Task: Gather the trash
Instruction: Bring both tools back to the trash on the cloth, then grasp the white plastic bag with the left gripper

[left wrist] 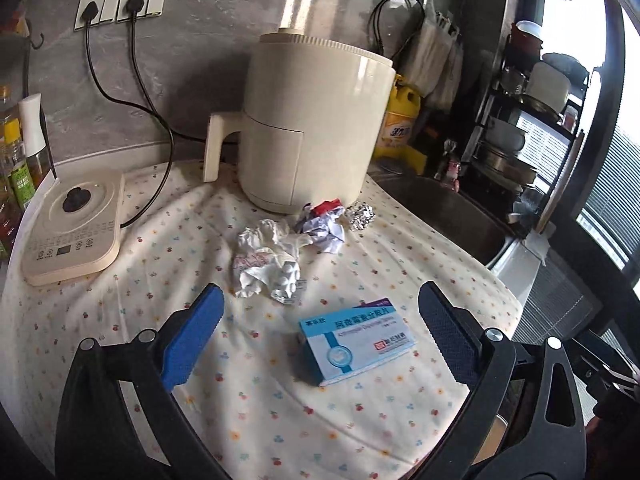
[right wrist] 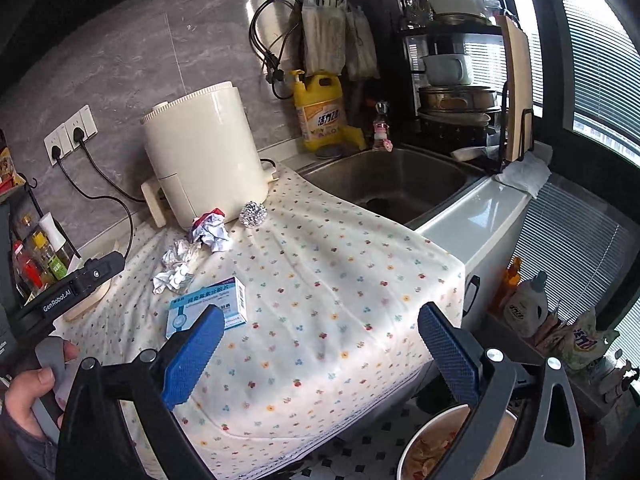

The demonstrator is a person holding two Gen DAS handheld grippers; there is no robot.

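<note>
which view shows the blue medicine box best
The left wrist view: the blue medicine box lies whole and large on the floral cloth, between the open left gripper's fingers. In the right wrist view the box is smaller, and a blue finger pad covers its lower edge.

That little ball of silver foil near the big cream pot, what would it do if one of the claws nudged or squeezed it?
The foil ball looks roundish and sits free on the flowered cloth, so a nudge would probably roll it, perhaps toward the sink beside it. Its crinkled surface suggests it is light and would likely dent under a squeeze rather than slip.
</note>
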